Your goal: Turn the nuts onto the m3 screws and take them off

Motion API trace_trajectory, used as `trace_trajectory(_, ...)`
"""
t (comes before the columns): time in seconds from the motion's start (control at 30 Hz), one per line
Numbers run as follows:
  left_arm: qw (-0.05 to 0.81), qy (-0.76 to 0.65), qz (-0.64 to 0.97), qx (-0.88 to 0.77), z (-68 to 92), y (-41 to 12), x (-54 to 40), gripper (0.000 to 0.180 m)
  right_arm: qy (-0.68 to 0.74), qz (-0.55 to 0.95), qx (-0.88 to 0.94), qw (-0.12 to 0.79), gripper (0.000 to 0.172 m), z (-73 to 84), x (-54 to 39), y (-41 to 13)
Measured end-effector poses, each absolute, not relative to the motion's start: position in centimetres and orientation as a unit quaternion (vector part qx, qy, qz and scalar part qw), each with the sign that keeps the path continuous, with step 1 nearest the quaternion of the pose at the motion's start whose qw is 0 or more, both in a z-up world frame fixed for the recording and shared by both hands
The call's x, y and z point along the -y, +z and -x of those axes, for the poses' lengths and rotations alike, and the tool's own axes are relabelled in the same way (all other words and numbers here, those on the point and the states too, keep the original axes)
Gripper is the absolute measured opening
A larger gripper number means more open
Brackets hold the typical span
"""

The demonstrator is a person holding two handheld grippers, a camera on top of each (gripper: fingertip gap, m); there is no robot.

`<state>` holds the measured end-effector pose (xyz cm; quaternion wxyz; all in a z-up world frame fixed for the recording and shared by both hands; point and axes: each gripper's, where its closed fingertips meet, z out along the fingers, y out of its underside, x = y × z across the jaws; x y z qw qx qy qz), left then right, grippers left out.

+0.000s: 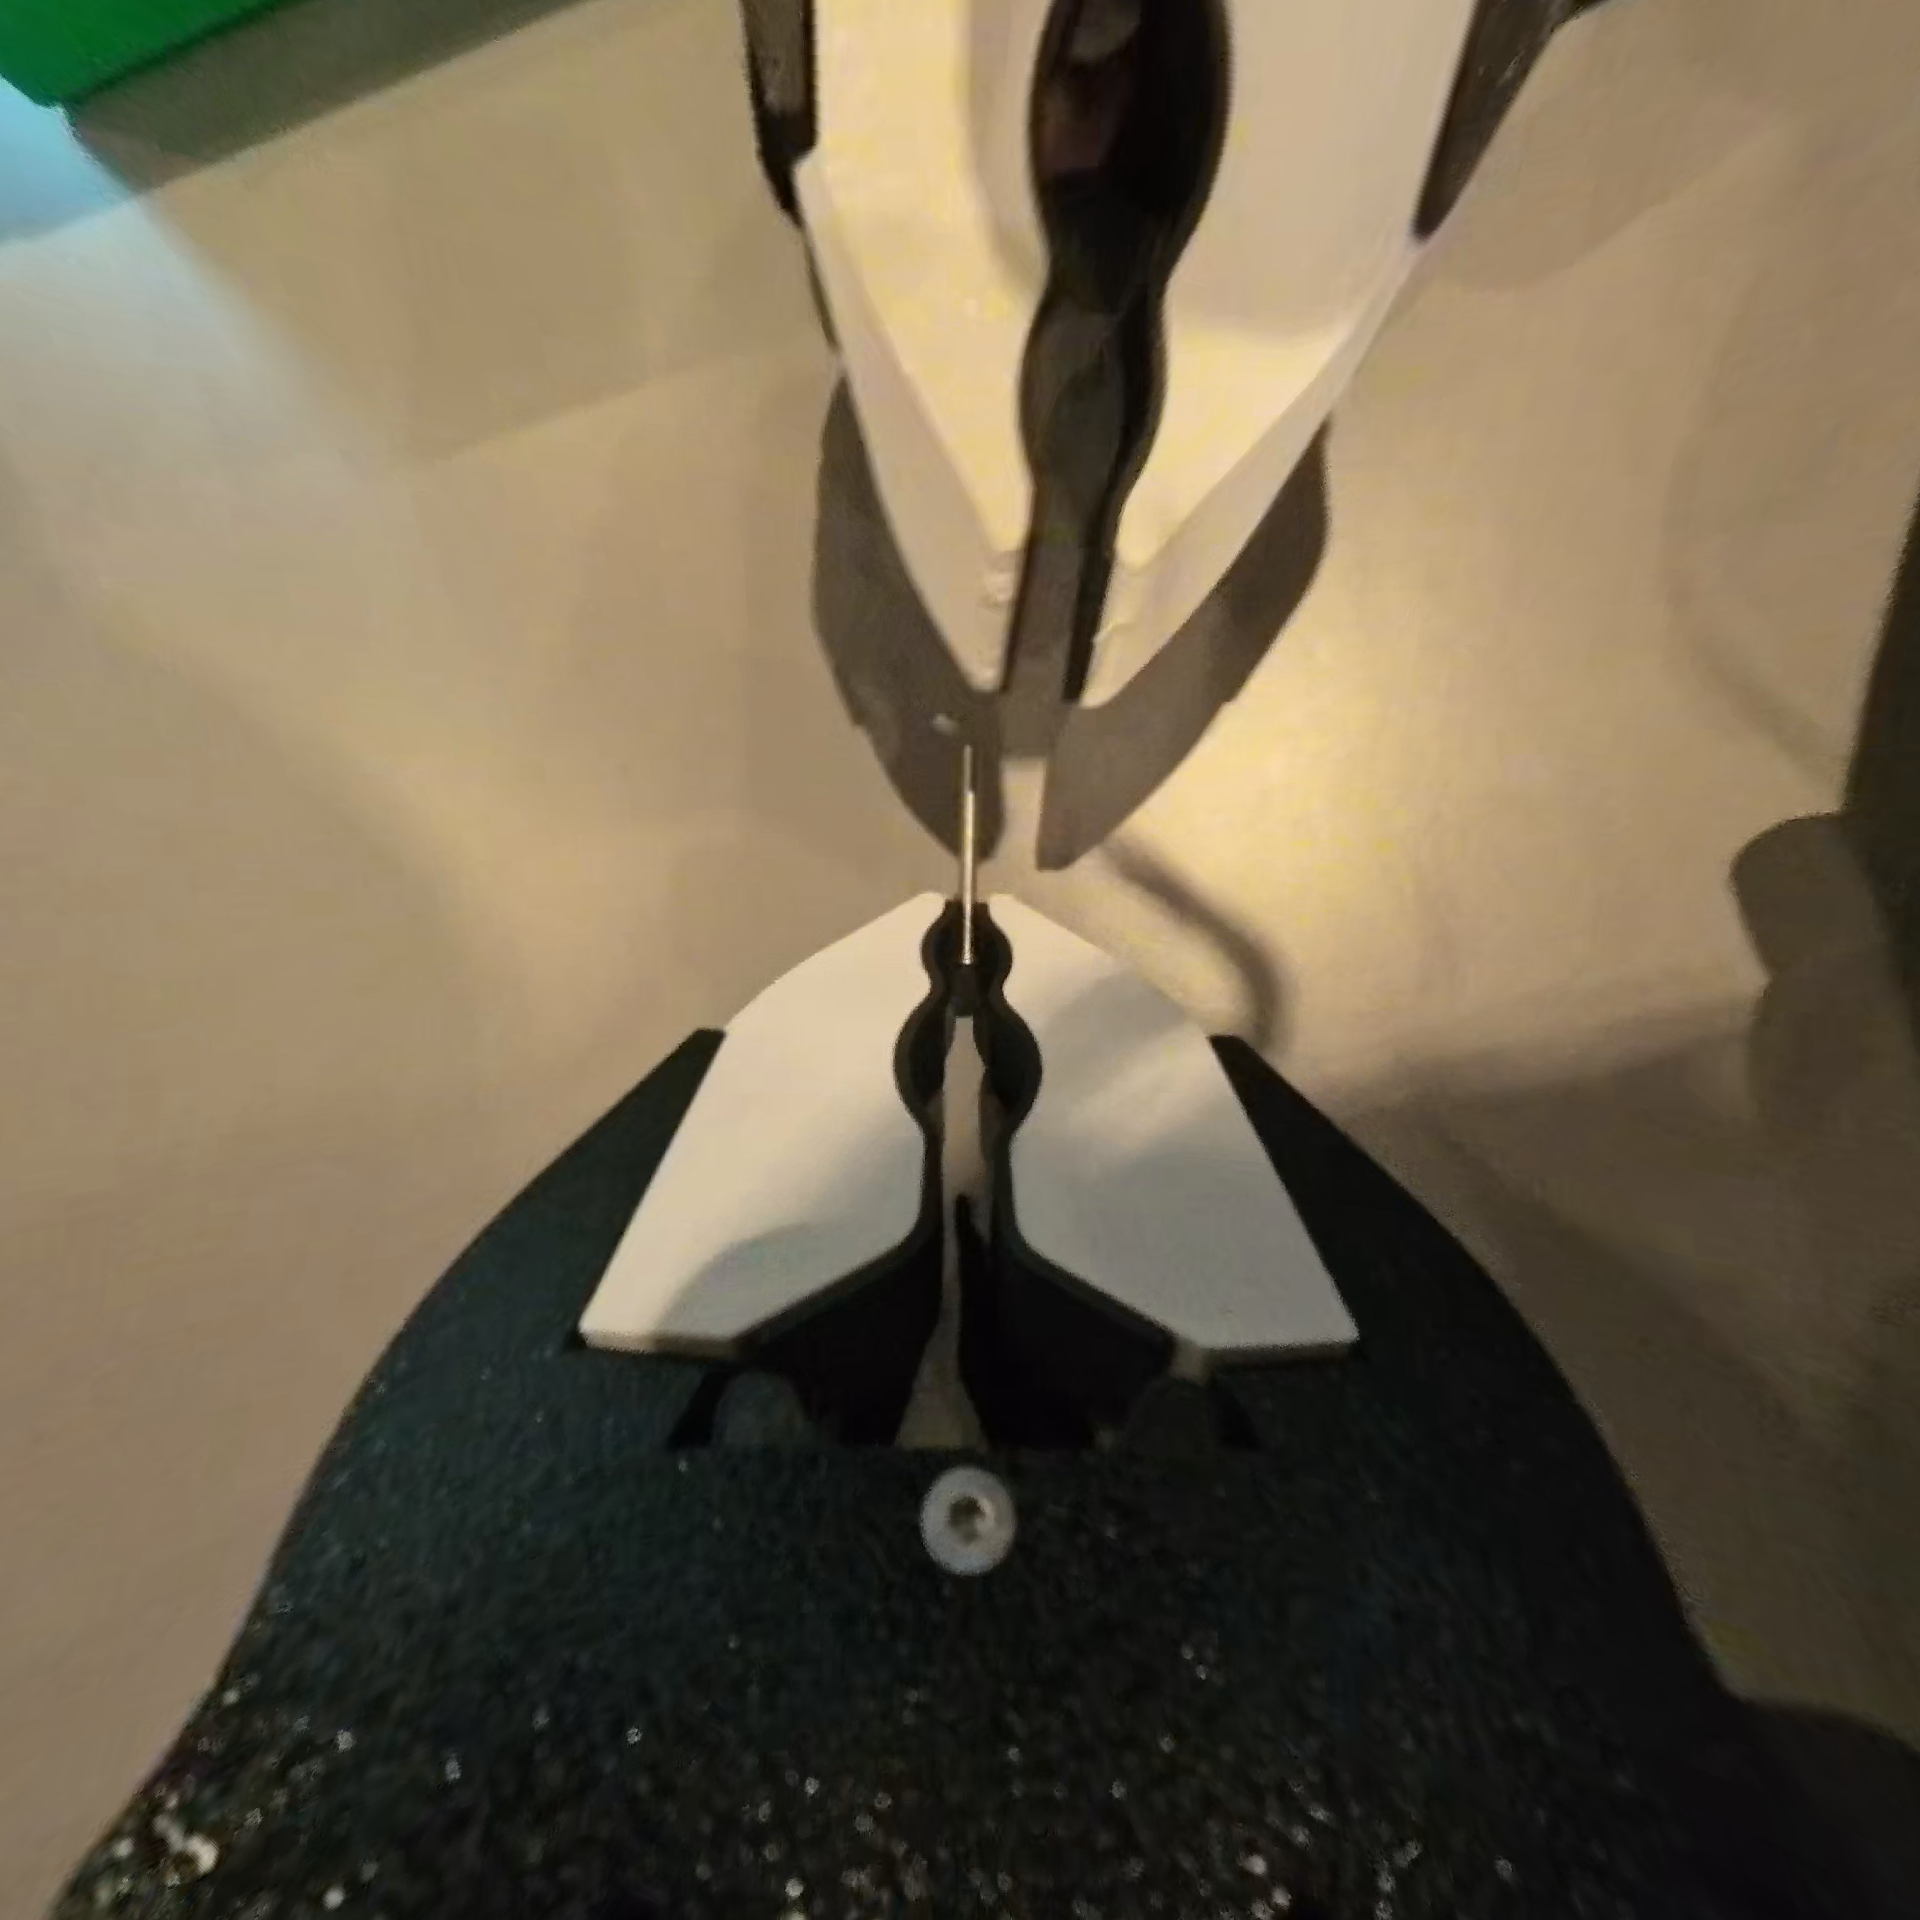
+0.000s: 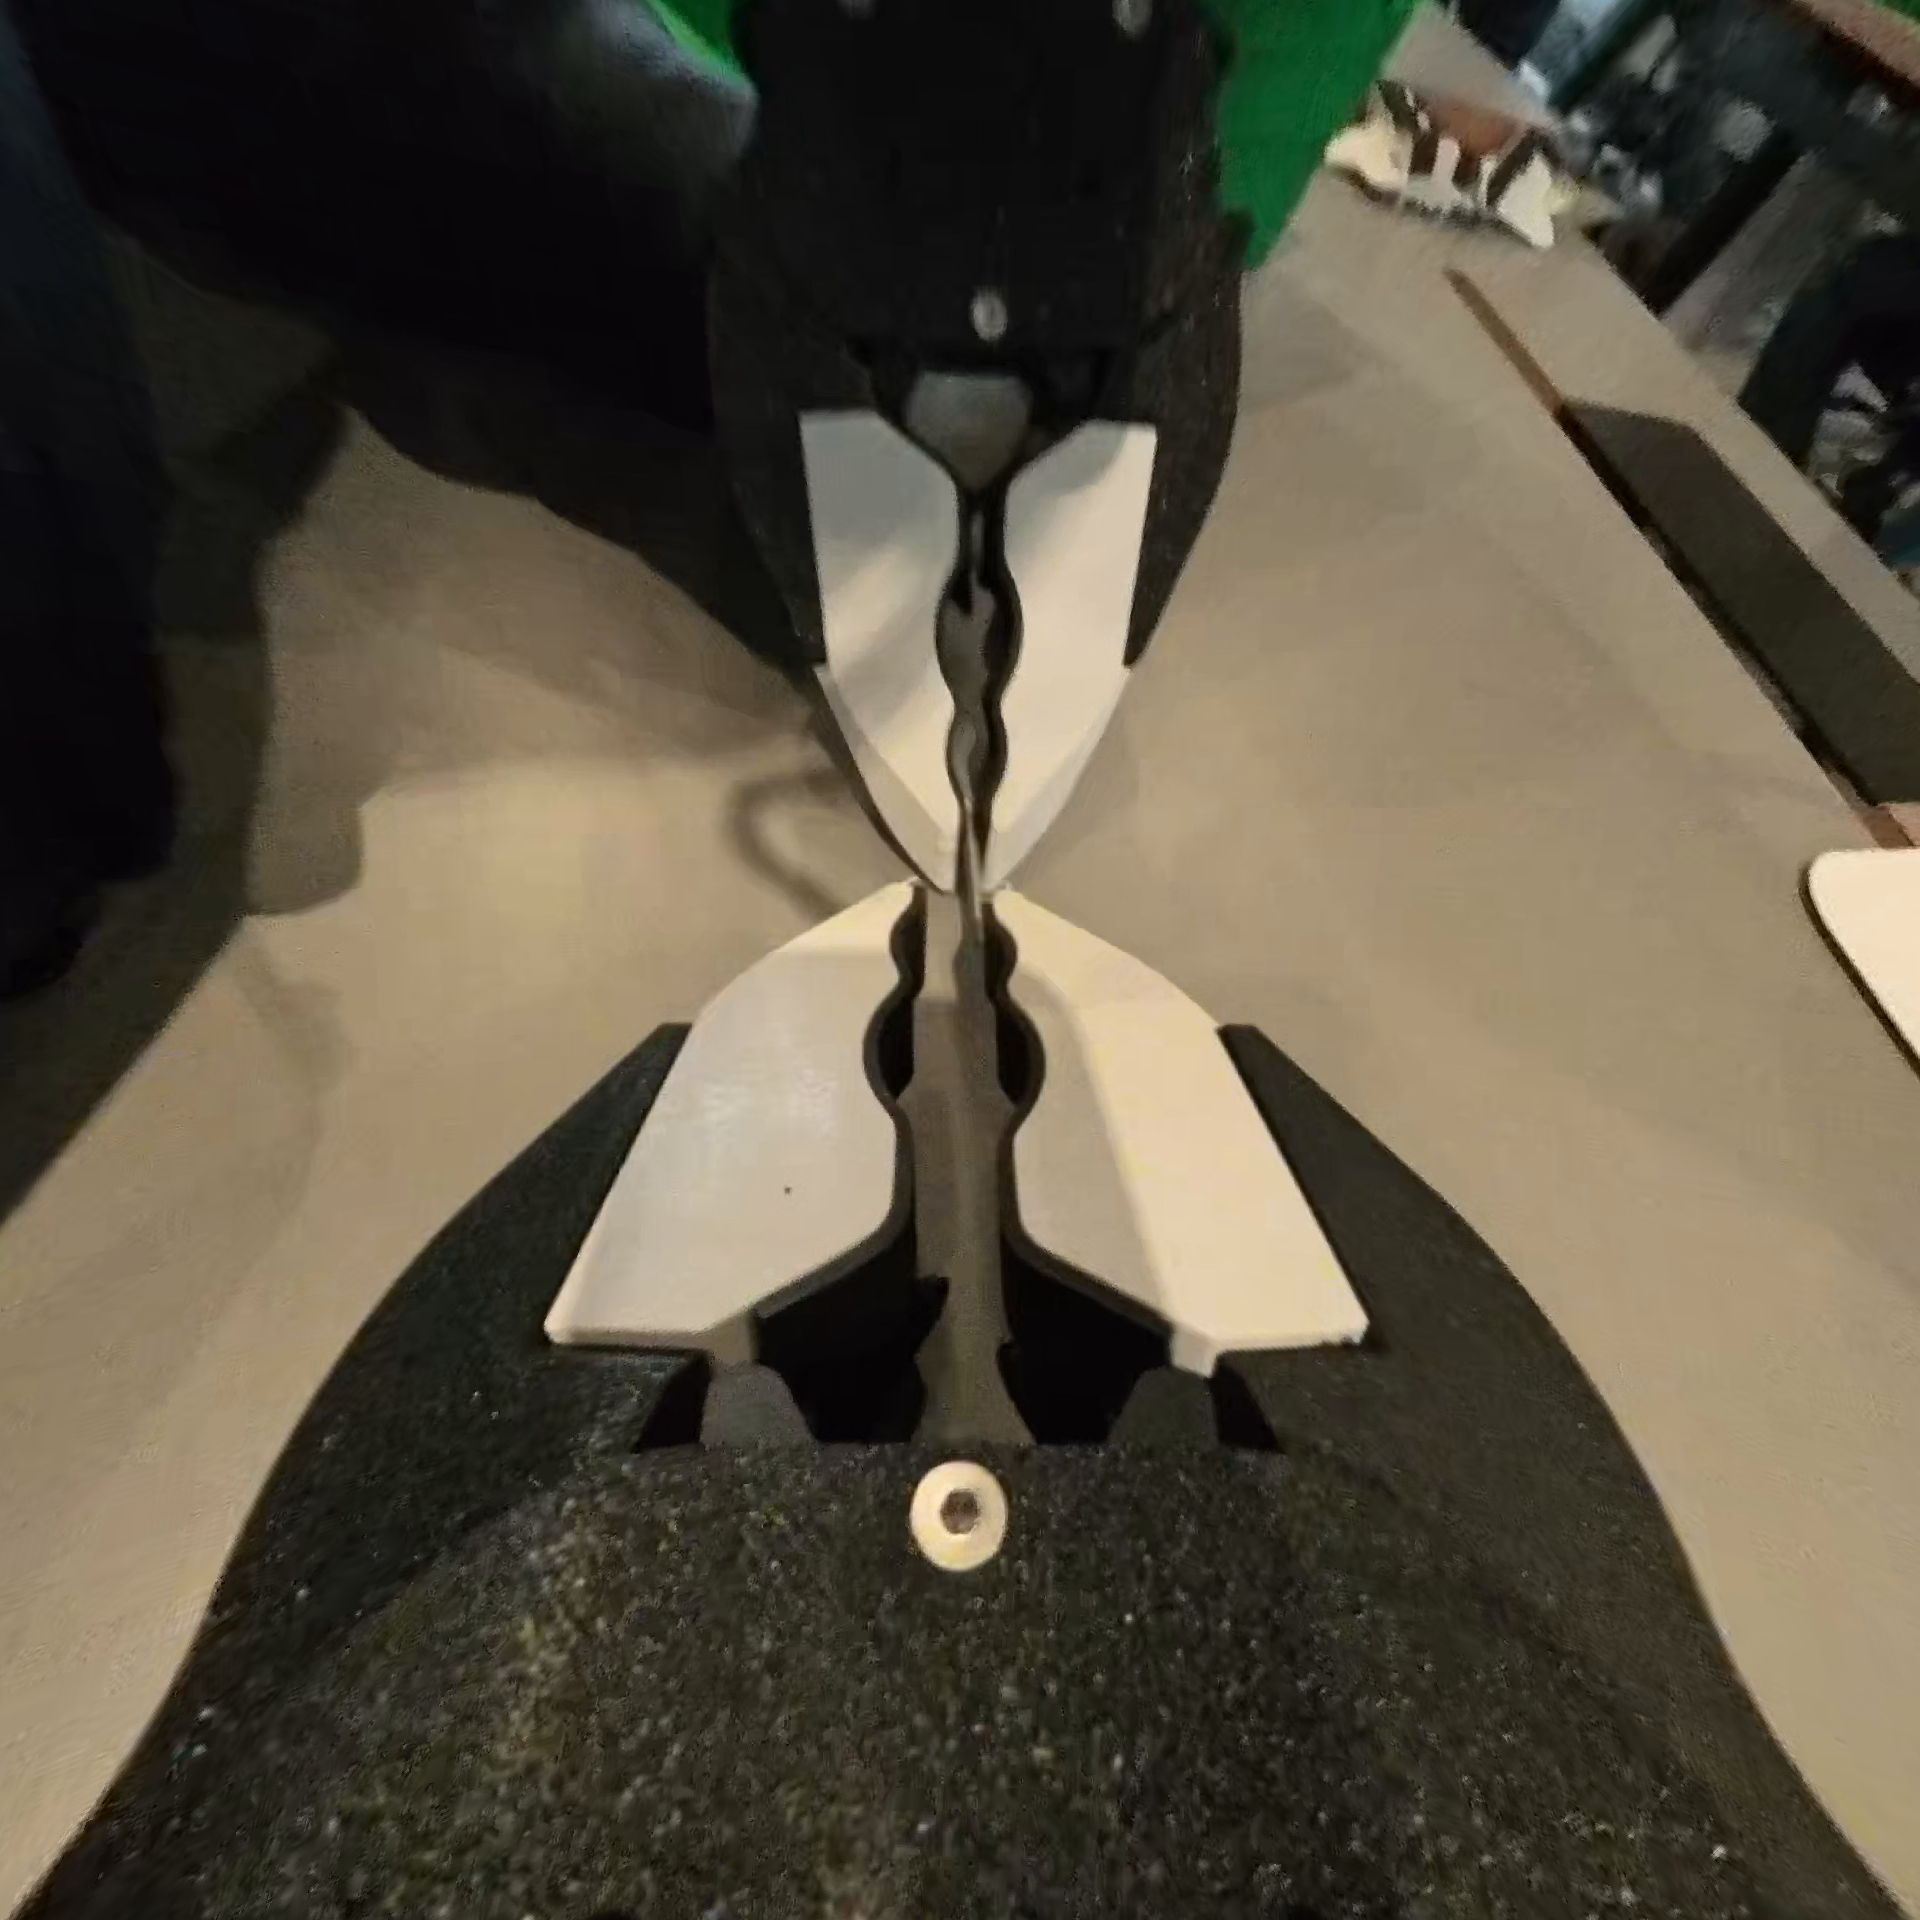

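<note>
In the left wrist view my left gripper [image 1: 966, 912] is shut on a thin metal screw [image 1: 967, 831], which sticks straight out beyond its fingertips. My right gripper [image 1: 1031, 727] comes from the opposite side, tip to tip with the left. In the right wrist view my right gripper [image 2: 954, 920] is open by a narrow gap. The screw's free end [image 2: 979, 940] lies in that gap, close to the right-hand finger [image 2: 1039, 956]. The left gripper [image 2: 971, 878] faces it, closed on the screw. A small pale speck [image 1: 943, 724] sits by the screw's tip. No nut shows plainly.
Both grippers hover low over a beige table [image 2: 1455, 935]. A person's dark sleeve [image 2: 260, 208] and a green object [image 2: 1288, 104] are behind the left gripper. A white board [image 2: 1870, 935] and a dark strip [image 2: 1745, 582] lie at the right. My hands' fingertips stand some 4 cm from each other.
</note>
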<state>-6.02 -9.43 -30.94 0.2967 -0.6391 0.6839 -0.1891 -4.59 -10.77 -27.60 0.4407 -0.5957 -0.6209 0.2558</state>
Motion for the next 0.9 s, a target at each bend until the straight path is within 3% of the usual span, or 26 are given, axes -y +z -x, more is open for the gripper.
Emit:
trace_trajectory(0.03,0.293,-0.191,0.642,-0.682,6.0,-30.9,9.4,0.002,0.239,0.606,0.622,0.435,0.015,4.5,10.4,-28.2)
trace_trajectory(0.37,0.278,-0.176,0.674,-0.661,6.6,-31.0,8.8,0.002,0.198,0.686,0.584,0.386,0.013,3.4,8.4,-30.3)
trace_trajectory(0.53,0.279,-0.172,0.705,-0.629,7.2,-30.9,7.8,0.002,0.171,0.713,0.539,0.414,0.005,3.4,5.9,-29.9)
trace_trajectory(0.63,0.336,-0.177,0.71,-0.593,7.5,-29.7,6.3,0.002,0.189,0.708,0.542,0.412,0.006,4.0,5.1,-29.7)
trace_trajectory(0.8,0.515,-0.194,0.664,-0.506,8.4,-25.2,3.7,0.002,0.212,0.681,0.573,0.404,0.011,5.5,4.1,-29.6)
trace_trajectory(0.9,0.562,-0.222,0.641,-0.473,9.2,-24.0,3.4,0.002,0.22,0.674,0.6,0.371,0.013,6.3,3.9,-30.4)
